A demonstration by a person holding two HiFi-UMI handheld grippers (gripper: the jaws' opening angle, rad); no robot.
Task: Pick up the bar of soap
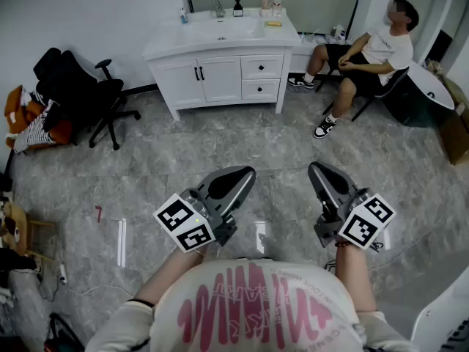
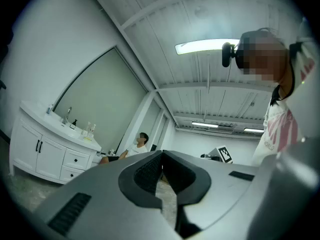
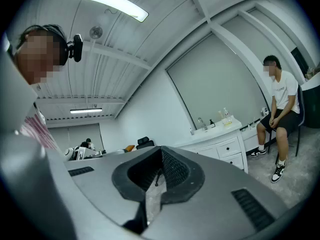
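Note:
A yellow bar of soap (image 1: 273, 23) lies on the right part of the white vanity's (image 1: 220, 75) countertop, across the room from me. My left gripper (image 1: 245, 173) and right gripper (image 1: 316, 169) are held side by side at waist height over the marble floor, both pointing toward the vanity and well short of it. In the left gripper view the left gripper's (image 2: 161, 156) jaw tips meet with nothing between them. The right gripper's (image 3: 161, 151) jaws are likewise shut and empty. The vanity (image 3: 220, 144) shows small in the right gripper view.
A faucet (image 1: 218, 4) and bottles (image 1: 270, 2) stand at the back of the counter. A black office chair (image 1: 99, 101) is left of the vanity. A person (image 1: 363, 57) sits on a chair to its right, beside a white round table (image 1: 431, 86). Clutter lines the left wall.

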